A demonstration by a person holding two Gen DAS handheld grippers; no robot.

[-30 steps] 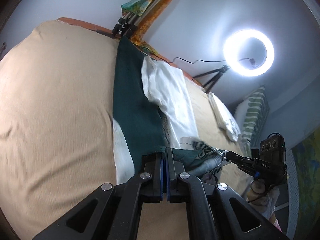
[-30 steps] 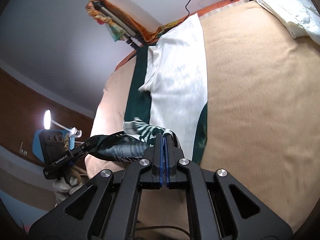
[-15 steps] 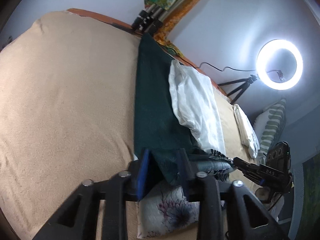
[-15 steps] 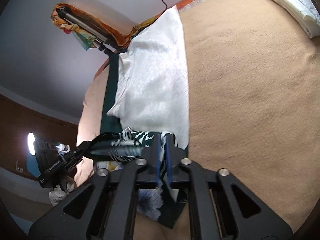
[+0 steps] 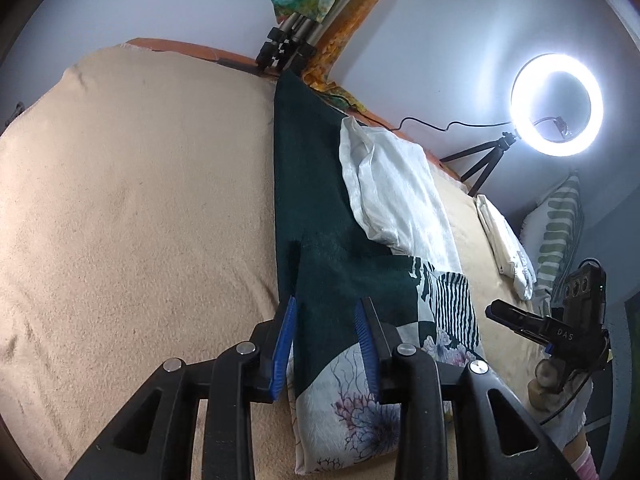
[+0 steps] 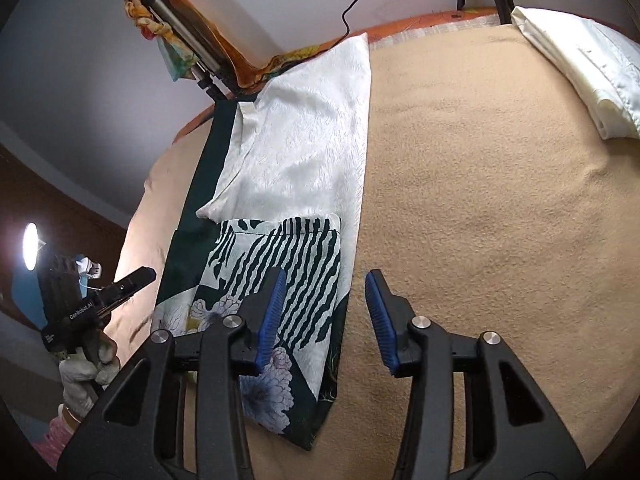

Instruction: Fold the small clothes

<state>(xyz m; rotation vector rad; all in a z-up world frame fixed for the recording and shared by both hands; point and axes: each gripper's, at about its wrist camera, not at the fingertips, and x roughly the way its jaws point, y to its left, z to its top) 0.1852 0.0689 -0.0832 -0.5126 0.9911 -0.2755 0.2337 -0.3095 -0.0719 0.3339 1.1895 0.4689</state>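
Both my claws have just been opening: the left claw (image 5: 326,344) straddles the dark-green floral printed garment (image 6: 280,300) unpressed, the right claw (image 6: 322,316) empty. Withdrawing carelessly could snag and undo the fold on the tan bed blanket (image 6: 500,200).

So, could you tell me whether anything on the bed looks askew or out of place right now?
Mostly tidy. The patterned cloth lies flat over the dark green garment, but the white garment beyond it has its left edge turned under and rumpled, so it looks uneven.
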